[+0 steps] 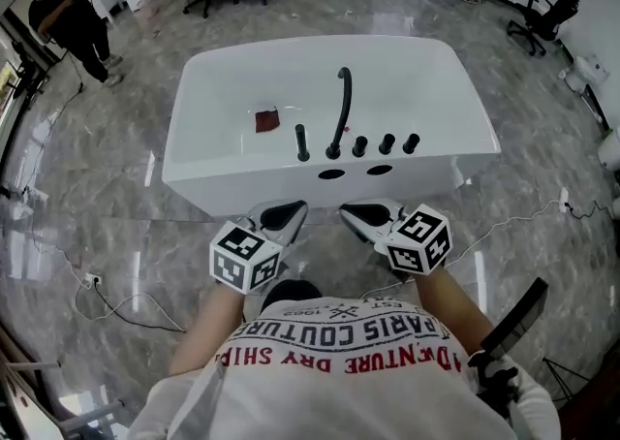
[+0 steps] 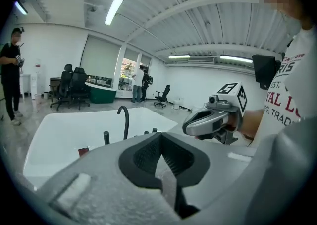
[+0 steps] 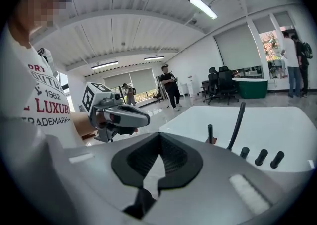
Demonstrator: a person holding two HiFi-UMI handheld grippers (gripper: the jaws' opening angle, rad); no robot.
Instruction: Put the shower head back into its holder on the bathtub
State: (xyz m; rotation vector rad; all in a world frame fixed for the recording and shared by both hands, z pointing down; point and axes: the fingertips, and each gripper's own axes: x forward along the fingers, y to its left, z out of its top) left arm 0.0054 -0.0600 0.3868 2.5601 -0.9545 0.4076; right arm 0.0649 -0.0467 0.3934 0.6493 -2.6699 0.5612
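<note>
In front of the white bathtub, a person is holding two grippers close to the chest. The left gripper and the right gripper are both squeezed shut, with nothing in them. The black shower head is standing up straight on the tub edge, near the curved tap. It is looking like it is back in its holder, so I think the job is done. The shirt is showing "PARIS COUTURE" and "1962".
</note>
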